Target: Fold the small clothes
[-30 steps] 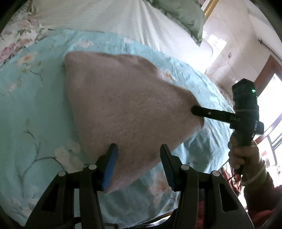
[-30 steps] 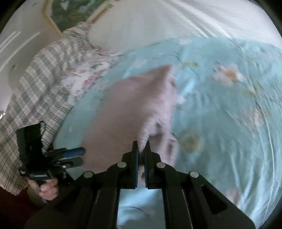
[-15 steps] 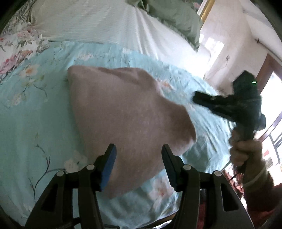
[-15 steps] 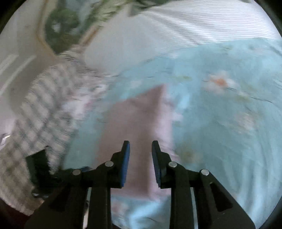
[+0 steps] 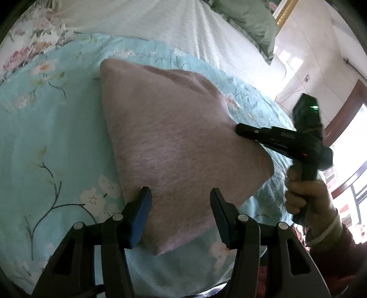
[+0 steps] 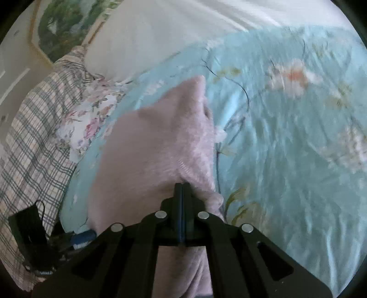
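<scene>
A pink fuzzy garment [image 5: 179, 146] lies folded on the light blue floral bedspread [image 5: 45, 137]. My left gripper [image 5: 180, 204] is open, its jaws straddling the garment's near corner without closing on it. My right gripper [image 5: 237, 129] comes in from the right, and its closed tip rests on the garment's right edge. In the right wrist view the right gripper [image 6: 182, 186] is shut, with the pink garment [image 6: 151, 151] bunched around its tip. The left gripper's blue pads [image 6: 82, 236] show at the lower left of that view.
A white striped sheet [image 5: 183, 25] and a green pillow [image 5: 247, 16] lie beyond the bedspread. A plaid cloth [image 6: 32, 137] and a floral pillow [image 6: 91, 119] sit at the bed's side. A window and door frame [image 5: 344, 110] are to the right.
My right gripper, open and lifted half a second ago, has come back down onto the garment's right edge and shut. My left gripper has stayed open at the near corner.
</scene>
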